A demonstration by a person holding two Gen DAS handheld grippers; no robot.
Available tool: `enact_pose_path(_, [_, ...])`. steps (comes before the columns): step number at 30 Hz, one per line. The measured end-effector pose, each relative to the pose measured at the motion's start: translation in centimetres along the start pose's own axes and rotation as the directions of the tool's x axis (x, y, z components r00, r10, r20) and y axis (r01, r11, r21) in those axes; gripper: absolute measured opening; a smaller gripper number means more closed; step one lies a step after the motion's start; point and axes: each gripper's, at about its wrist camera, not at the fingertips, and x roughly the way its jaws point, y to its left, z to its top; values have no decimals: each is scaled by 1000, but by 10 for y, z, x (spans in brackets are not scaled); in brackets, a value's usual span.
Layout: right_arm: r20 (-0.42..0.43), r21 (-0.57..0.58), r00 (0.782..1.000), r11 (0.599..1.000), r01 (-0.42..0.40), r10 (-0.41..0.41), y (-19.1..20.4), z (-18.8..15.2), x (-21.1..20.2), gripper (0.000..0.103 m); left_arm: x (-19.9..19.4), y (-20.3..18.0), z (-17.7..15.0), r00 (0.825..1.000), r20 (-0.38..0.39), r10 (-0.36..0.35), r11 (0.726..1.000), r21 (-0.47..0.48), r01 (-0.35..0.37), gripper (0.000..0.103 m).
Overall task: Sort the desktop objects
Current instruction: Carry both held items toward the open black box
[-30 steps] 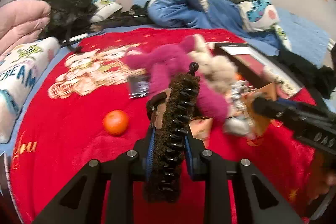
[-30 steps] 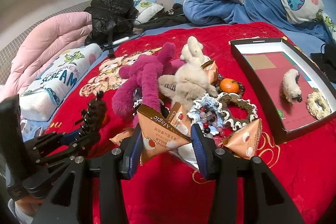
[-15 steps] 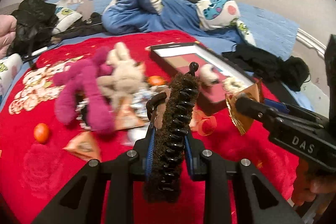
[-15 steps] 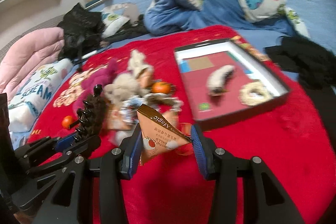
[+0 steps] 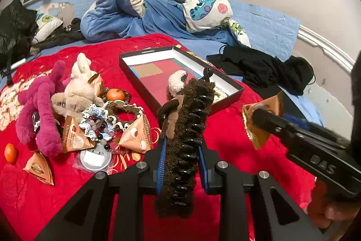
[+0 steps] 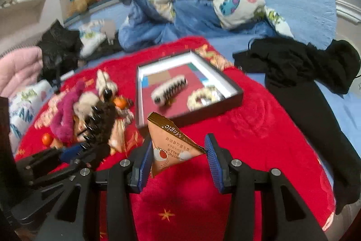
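My left gripper (image 5: 181,150) is shut on a brown fuzzy hair claw (image 5: 189,119) with black teeth, held upright. The right gripper (image 6: 178,155) is shut on an orange triangular snack packet (image 6: 169,141). Ahead of both lies a shallow black box (image 5: 137,83) on the red blanket; inside it are a white fuzzy hair claw (image 6: 169,89) and a cream scrunchie (image 6: 200,97). In the left wrist view the right gripper (image 5: 259,112) and its packet (image 5: 264,121) hover just right of the box's near corner. The left gripper's claw (image 6: 99,123) shows at the left of the right wrist view.
Left of the box sits a pile: a pink plush (image 5: 40,105), a cream plush (image 5: 79,87), a tangerine (image 5: 115,94), more orange packets (image 5: 136,134), beads and a round tin (image 5: 96,157). Another tangerine (image 5: 10,151) lies apart. Black clothes (image 5: 266,69) lie right of the box.
Both grippers have swung right, away from the pile and toward the black box, each keeping its object. The box now lies straight ahead and closer.
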Motion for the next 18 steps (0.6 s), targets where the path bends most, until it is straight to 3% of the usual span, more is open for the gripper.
enact_pose_path(4, [-19, 0, 1000, 1000, 13, -13, -1, -1, 18, 43, 6, 0, -4, 1000, -8, 28, 999, 24, -28, 26])
enact_pose_path(8, [-7, -4, 1000, 1000, 6, -6, 2, 1, 20, 43, 9, 2, -2, 1000, -15, -5, 1000, 8, 6, 26])
enact_pose_path(11, [3, -5, 1000, 1000, 8, -8, 1, 2, 21, 44, 12, -2, -1, 1000, -10, 16, 999, 39, -16, 26])
enact_pose_path(14, [0, 24, 1000, 1000, -4, 4, -4, 5, 27, 44, 19, 2, 6, 1000, -22, -14, 1000, 1, 14, 26])
enact_pose_path(18, [21, 30, 1000, 999, 18, -19, -9, 13, 32, 44, 29, -4, 19, 1000, -7, 29, 999, 44, -29, 26])
